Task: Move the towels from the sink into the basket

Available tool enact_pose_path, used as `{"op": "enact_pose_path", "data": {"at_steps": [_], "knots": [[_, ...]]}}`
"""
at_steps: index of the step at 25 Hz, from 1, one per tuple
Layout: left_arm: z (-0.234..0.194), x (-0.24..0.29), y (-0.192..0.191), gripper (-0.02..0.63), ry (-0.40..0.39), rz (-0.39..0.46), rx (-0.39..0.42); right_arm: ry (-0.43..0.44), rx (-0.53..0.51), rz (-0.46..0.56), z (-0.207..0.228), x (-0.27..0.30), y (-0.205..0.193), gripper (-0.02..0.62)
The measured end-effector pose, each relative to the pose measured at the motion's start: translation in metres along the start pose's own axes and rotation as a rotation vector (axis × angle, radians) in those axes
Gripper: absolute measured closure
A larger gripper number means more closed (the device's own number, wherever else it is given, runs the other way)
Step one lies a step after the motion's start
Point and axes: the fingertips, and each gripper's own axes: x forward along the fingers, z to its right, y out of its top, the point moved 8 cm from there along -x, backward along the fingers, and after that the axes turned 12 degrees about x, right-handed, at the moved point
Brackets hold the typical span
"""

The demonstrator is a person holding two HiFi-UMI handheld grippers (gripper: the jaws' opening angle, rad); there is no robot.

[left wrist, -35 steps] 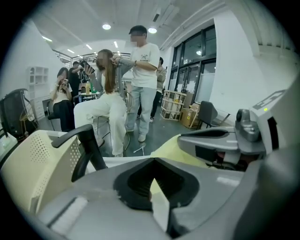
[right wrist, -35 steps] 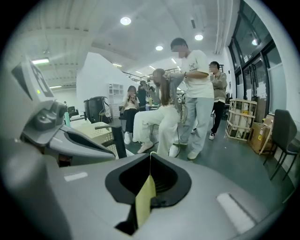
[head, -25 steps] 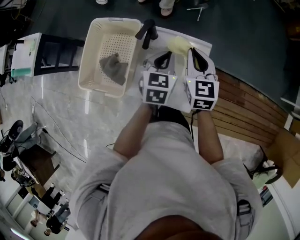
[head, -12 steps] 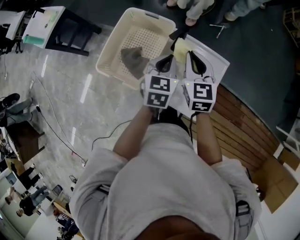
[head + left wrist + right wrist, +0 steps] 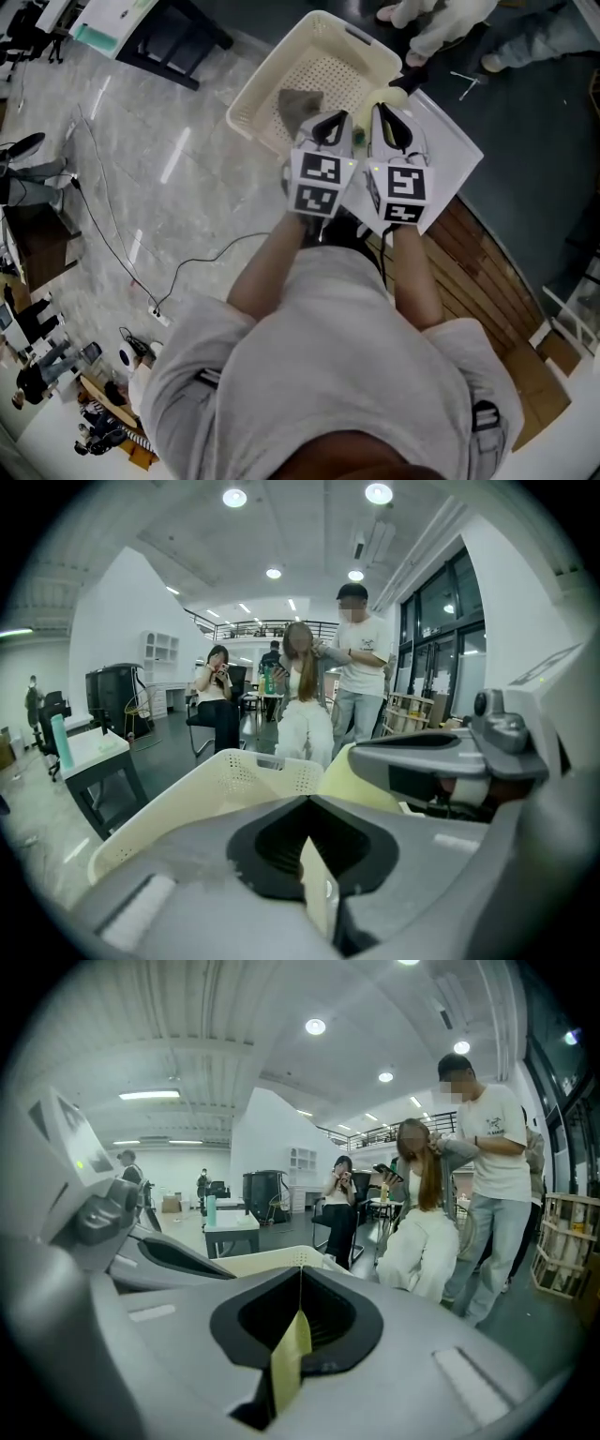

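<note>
Left gripper point(image 5: 330, 127) and right gripper point(image 5: 392, 126): the jaws of both are together, each clamped on an edge of the pale yellow cloth towel point(image 5: 360, 141), which is held between them at the near rim of the cream perforated plastic laundry basket point(image 5: 267, 89). A crumpled grey cloth towel point(image 5: 300, 101) lies inside the basket.

Step in hand, by judgement: carrying the yellow towel across. The next move calls for clearing the rim, then parting both pairs of jaws over the basket's floor.

No brand, label or legible writing is found — only black-and-white square markers point(image 5: 317, 183) on the gripper cubes.

text: none legible | labels, brands: none legible | numbers, signs: none legible in any view
</note>
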Motion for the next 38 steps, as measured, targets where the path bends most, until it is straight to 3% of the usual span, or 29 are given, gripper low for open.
{"op": "enact_pose_path", "data": {"at_steps": [19, 38], "knots": [[-0.108, -0.012, 0.009, 0.586, 0.088, 0.047, -0.035, 0.112, -0.079, 0.080, -0.075, 0.077, 0.063, 0.586], [-0.134, 0.030, -0.005, 0.586, 0.035, -0.018, -0.064, 0.045, -0.039, -0.001, -0.044, 0.136, 0.047, 0.586]]}}
